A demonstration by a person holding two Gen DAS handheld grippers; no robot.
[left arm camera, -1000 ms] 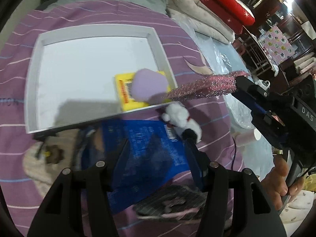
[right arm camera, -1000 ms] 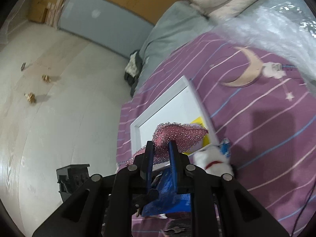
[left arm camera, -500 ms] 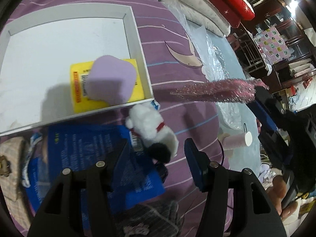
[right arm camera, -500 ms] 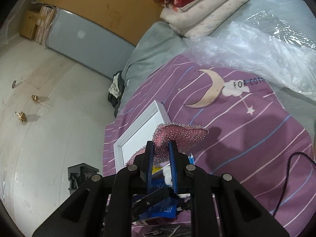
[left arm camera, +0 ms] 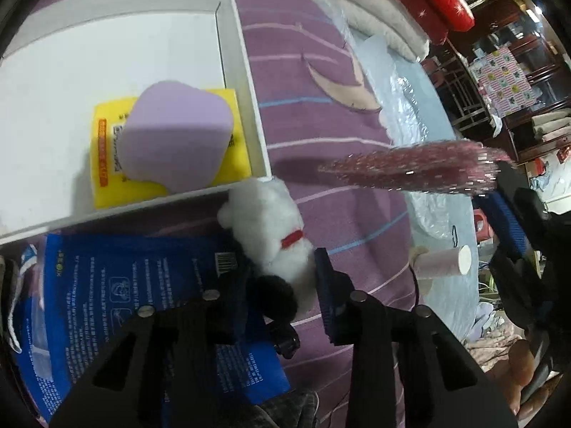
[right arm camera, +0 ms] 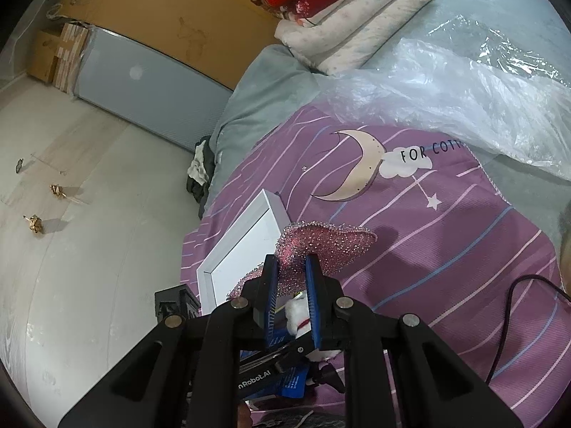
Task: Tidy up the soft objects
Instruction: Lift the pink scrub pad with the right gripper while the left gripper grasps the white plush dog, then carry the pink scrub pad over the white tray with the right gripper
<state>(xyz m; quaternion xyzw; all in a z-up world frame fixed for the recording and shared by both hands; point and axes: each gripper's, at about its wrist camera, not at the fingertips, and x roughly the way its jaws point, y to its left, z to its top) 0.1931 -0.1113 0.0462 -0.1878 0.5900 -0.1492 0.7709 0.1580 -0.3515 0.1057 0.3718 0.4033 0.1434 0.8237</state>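
Note:
My left gripper (left arm camera: 282, 285) is open, its fingers on either side of a white plush toy (left arm camera: 267, 224) with a red collar and a black end, lying on the purple striped bedspread beside the white tray (left arm camera: 246, 71). In the tray a lilac sponge (left arm camera: 175, 142) rests on a yellow one (left arm camera: 107, 164). My right gripper (right arm camera: 291, 281) is shut on a pink glittery scouring pad (right arm camera: 321, 246) and holds it in the air above the bedspread; the pad also shows in the left wrist view (left arm camera: 410, 171).
A blue printed packet (left arm camera: 135, 285) lies under the left gripper, in front of the tray. Clear plastic sheeting (right arm camera: 446, 100) and folded blankets (right arm camera: 357, 18) lie at the far side of the bed. A white roll (left arm camera: 442, 264) and a black cable (right arm camera: 517, 303) lie at the right.
My left gripper has moved forward and right, so the plush toy now lies between its fingers. My right gripper has drawn the glitter pad up and away from the tray.

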